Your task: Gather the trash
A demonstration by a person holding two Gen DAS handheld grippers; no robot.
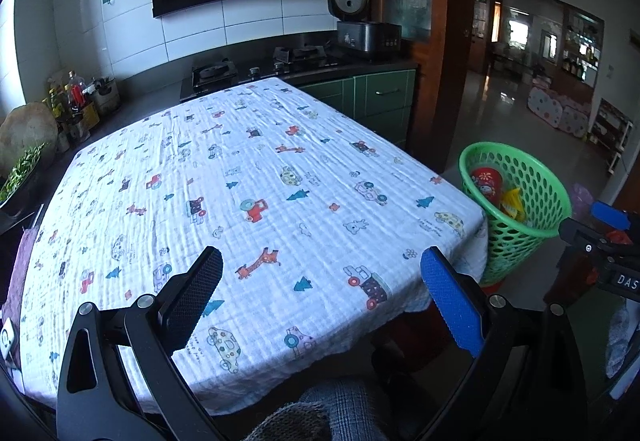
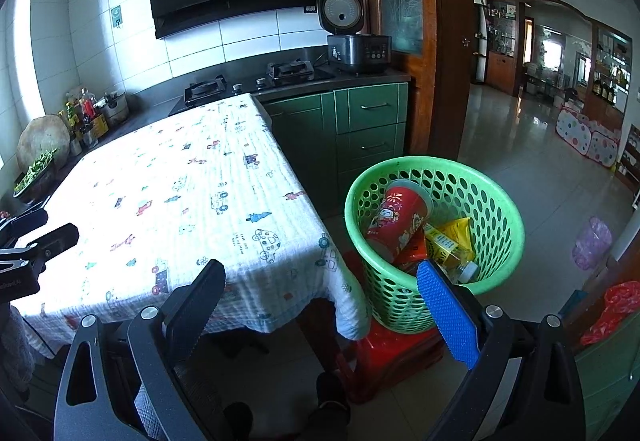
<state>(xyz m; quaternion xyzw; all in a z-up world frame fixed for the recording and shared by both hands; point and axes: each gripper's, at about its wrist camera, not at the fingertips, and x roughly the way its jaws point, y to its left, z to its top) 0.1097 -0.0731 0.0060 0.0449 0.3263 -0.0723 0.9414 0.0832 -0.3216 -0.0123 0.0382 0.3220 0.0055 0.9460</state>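
**Looks like you're basically done here – tabletop's bare, basket's loaded**

Quick read on where you're at. The tabletop [image 1: 256, 177] with the cartoon-car cloth has nothing sitting on it that I can spot in either wrist view, no wrappers, no cups, just the cloth. All the trash I can see is already in the green basket [image 2: 496, 209], which sits on a red stool [image 2: 392, 353] off the tabletop's corner, at about 3 o'clock in your left view. Inside it: a red paper cup [image 2: 396, 221] leaning against the wall at roughly 10 o'clock, a yellow packet [image 2: 454, 237] toward 3 o'clock, and what looks like a small bottle [image 2: 466, 271] near 5 o'clock.

Your left gripper [image 1: 322, 297] is spread wide with nothing between the fingers, hovering over the near edge of the tabletop. Your right gripper [image 2: 320, 315] is also wide apart and empty, its blue finger just in front of the basket's near rim.

So my guess: collecting is finished, or near enough. The only maybes are a pinkish bag [image 2: 592, 243] and a red bag [image 2: 612, 305] on the floor off at 3 to 4 o'clock in the right view. Can't tell if those count as trash.
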